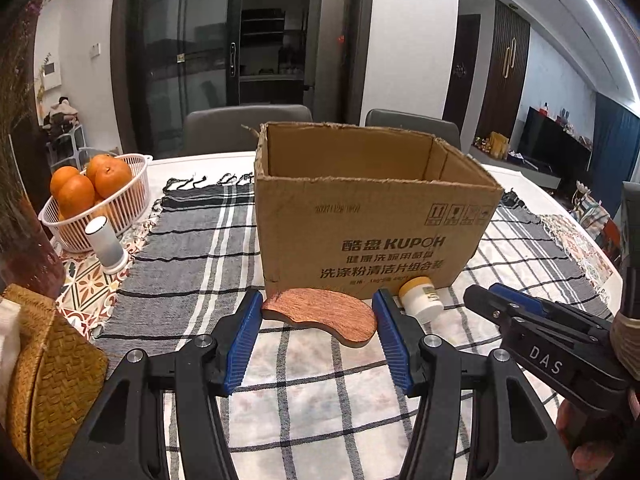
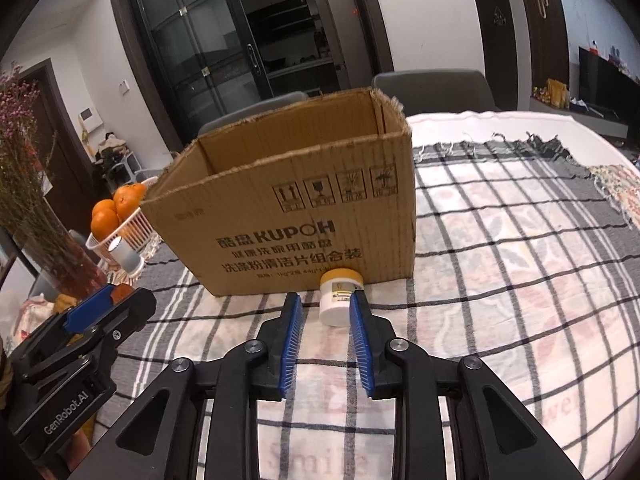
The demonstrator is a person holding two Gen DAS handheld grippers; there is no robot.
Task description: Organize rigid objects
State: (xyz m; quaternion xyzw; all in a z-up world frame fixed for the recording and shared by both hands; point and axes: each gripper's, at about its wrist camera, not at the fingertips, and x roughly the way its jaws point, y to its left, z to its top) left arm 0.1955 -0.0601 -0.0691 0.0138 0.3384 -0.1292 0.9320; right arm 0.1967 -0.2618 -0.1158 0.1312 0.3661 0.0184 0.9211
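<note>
An open cardboard box [image 1: 372, 216] stands on a checked cloth [image 1: 192, 248] — nothing of its contents shows over the rim. Against its front lie a curved wooden board [image 1: 324, 314] and a small white jar [image 2: 340, 296]. At left, a white basket [image 1: 120, 204] holds oranges [image 1: 76, 192], a white cylinder [image 1: 106, 248] beside it. The left gripper [image 1: 318, 334] is spread before the board, the right gripper [image 2: 326, 338] parted near the jar — both hold nothing.

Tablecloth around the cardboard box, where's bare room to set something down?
Bare checked tablecloth right of the cardboard box, and left between box and orange basket. Crowded along the box front: wooden board, white jar.
</note>
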